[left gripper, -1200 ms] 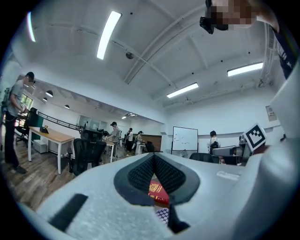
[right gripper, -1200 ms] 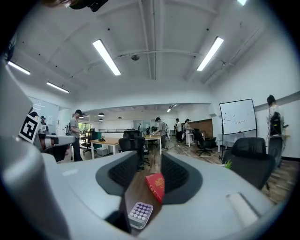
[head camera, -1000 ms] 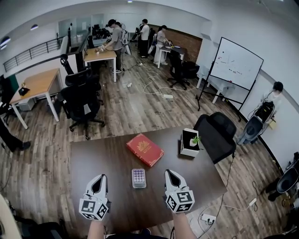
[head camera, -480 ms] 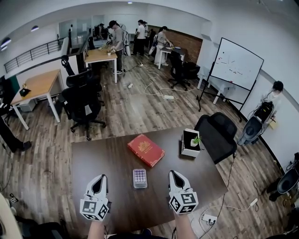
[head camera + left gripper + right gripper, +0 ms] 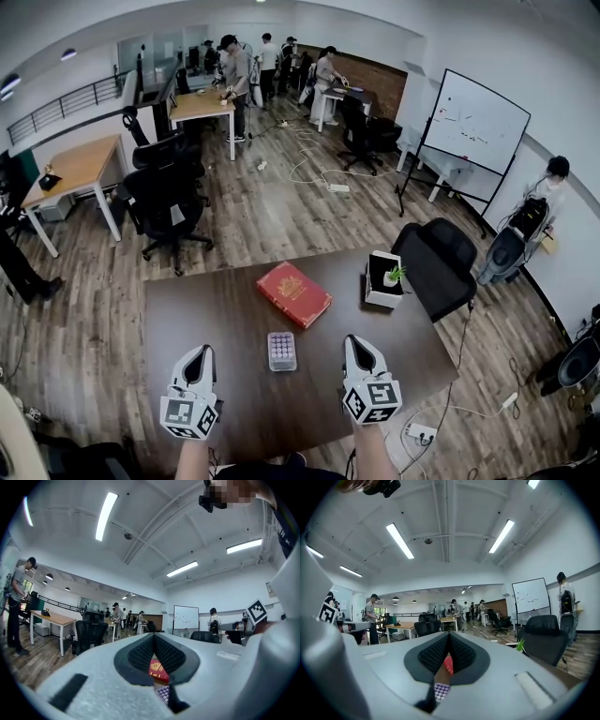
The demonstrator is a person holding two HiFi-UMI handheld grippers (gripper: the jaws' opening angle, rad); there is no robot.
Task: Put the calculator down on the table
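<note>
**Down flat between two closed tools**

Lying flat on the dark surface, keys up: one calculator, lengthwise from the near edge toward one red book. Flanking it, touching nothing: left tool and right tool, each pressed together, empty. Farther right, one boxed plant. Gold print on the book too small to read.

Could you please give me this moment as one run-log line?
calculator: flat on table | left gripper: shut, empty | right gripper: shut, empty | task: looks done

The dark brown wooden tabletop, lower centre, looks matt and smooth. The red hardcover book has a slight sheen; the small grey calculator looks plastic.
</note>
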